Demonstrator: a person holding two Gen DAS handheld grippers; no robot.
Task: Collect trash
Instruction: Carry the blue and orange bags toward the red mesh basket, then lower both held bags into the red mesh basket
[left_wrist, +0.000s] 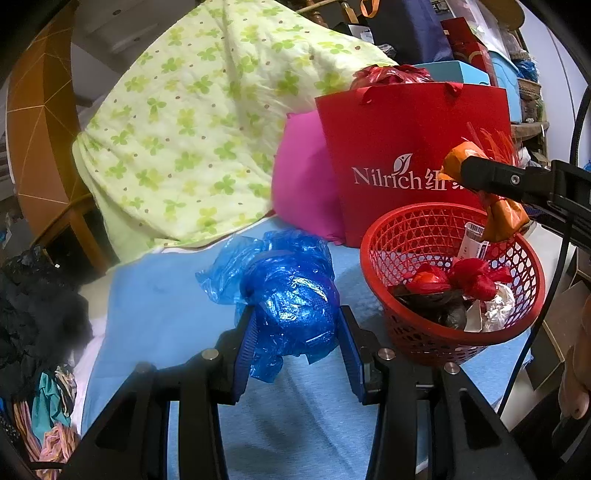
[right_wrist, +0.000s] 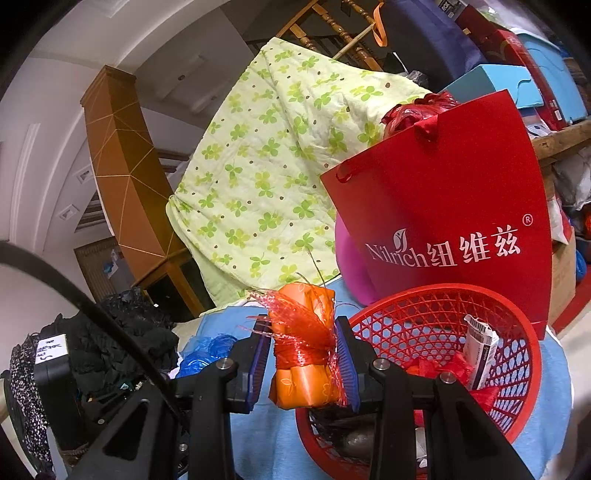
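Observation:
My left gripper (left_wrist: 295, 332) is shut on a crumpled blue plastic bag (left_wrist: 284, 288) that rests on the light blue cloth (left_wrist: 159, 325), left of the red mesh basket (left_wrist: 458, 339). The basket holds red wrappers, dark scraps, foil and a small carton (left_wrist: 474, 243). My right gripper (right_wrist: 302, 354) is shut on an orange wrapper bundle tied with red netting (right_wrist: 304, 343) and holds it over the basket's left rim (right_wrist: 369, 310). In the left wrist view the same bundle (left_wrist: 502, 214) hangs above the basket's far side.
A red Nilrich paper bag (left_wrist: 413, 147) stands behind the basket, with a pink cushion (left_wrist: 303, 177) and a green clover quilt (left_wrist: 192, 122) to its left. Dark clothes (left_wrist: 33, 302) lie at the left edge. Boxes and bags are stacked behind.

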